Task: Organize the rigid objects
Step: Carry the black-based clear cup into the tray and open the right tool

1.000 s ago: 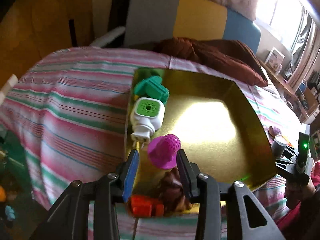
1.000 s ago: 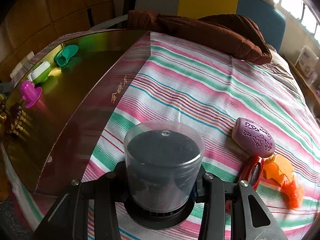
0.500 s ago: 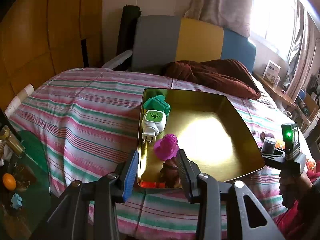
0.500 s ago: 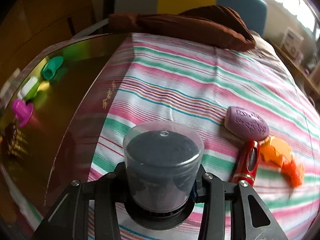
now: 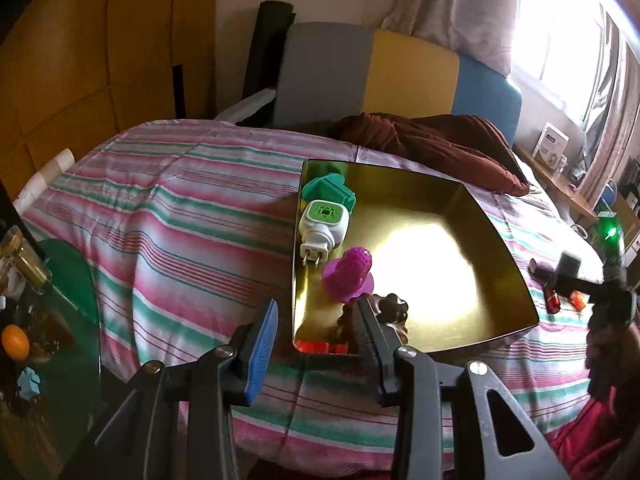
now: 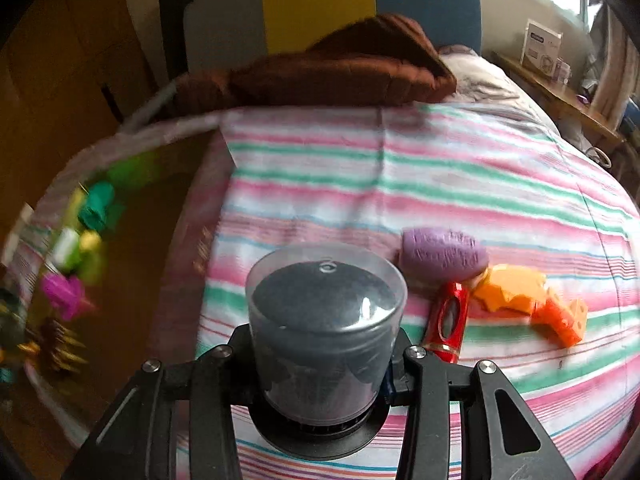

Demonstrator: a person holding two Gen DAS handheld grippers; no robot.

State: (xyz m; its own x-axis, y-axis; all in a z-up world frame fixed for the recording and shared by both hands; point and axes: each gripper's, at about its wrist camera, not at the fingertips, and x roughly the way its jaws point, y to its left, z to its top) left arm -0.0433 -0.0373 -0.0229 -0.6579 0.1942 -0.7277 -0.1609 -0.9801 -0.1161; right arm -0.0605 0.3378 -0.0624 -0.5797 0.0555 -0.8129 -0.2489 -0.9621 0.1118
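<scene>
Left tool (image 5: 316, 326) angled downward, jaws parted and empty, right tool (image 6: 320, 344) clamped around a held object

- Right gripper (image 6: 324, 364) clamps a clear-lidded dark canister (image 6: 326, 320).
- Purple oval (image 6: 444, 254), red case (image 6: 450, 322), orange pieces (image 6: 532, 304) lie on the striped bedspread (image 6: 460, 184).
- Gold tray (image 6: 160, 248), blurred, apparently holds small toys.

Setting: a home bedroom. A bed (image 5: 192, 208) under a pink, green and white striped cover is lying ahead of the left claw (image 5: 316, 336), with a rumpled brown blanket (image 5: 432, 144) bunching at its far end. Beyond that a padded headboard (image 5: 412, 76) in grey, yellow and blue panels is standing against the wall. Curtains (image 5: 460, 4) are hanging by a bright window (image 5: 560, 20) far right of the claw. Wooden wardrobe panelling (image 5: 80, 48) is filling the far left; a green glass side table (image 5: 68, 280) is sitting near left.
</scene>
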